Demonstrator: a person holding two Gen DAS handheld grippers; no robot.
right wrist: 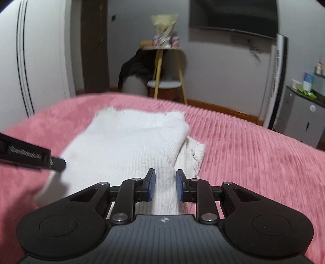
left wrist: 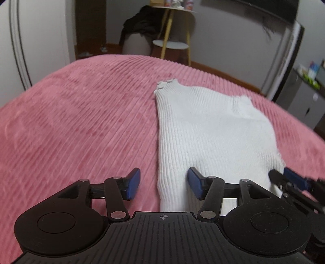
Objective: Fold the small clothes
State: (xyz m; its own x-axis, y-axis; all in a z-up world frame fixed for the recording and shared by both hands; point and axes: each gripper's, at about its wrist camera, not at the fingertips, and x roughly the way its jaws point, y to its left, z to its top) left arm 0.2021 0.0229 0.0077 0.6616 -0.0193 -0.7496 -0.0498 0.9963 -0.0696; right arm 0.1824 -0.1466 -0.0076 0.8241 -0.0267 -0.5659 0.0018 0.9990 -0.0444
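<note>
A white ribbed knit garment [left wrist: 203, 126] lies folded lengthwise on the pink ribbed bed cover [left wrist: 81, 121], its frilled collar at the far end. My left gripper [left wrist: 164, 180] stands open just above the garment's near left edge, and its pads touch nothing. At the near right corner is my right gripper [left wrist: 284, 176]. In the right wrist view the right gripper [right wrist: 165, 182] has a narrow gap, with a ridge of the garment [right wrist: 126, 142] running between the pads; they do not seem to press it. One left finger [right wrist: 56, 162] shows at the left.
Beyond the bed's far edge stand a small table with yellow legs [right wrist: 164, 83] and a pouf draped with dark clothing [right wrist: 134, 69]. A TV [right wrist: 233, 16] hangs on the wall. A grey cabinet [right wrist: 300, 115] stands at the right, and a white wardrobe [right wrist: 40, 61] at the left.
</note>
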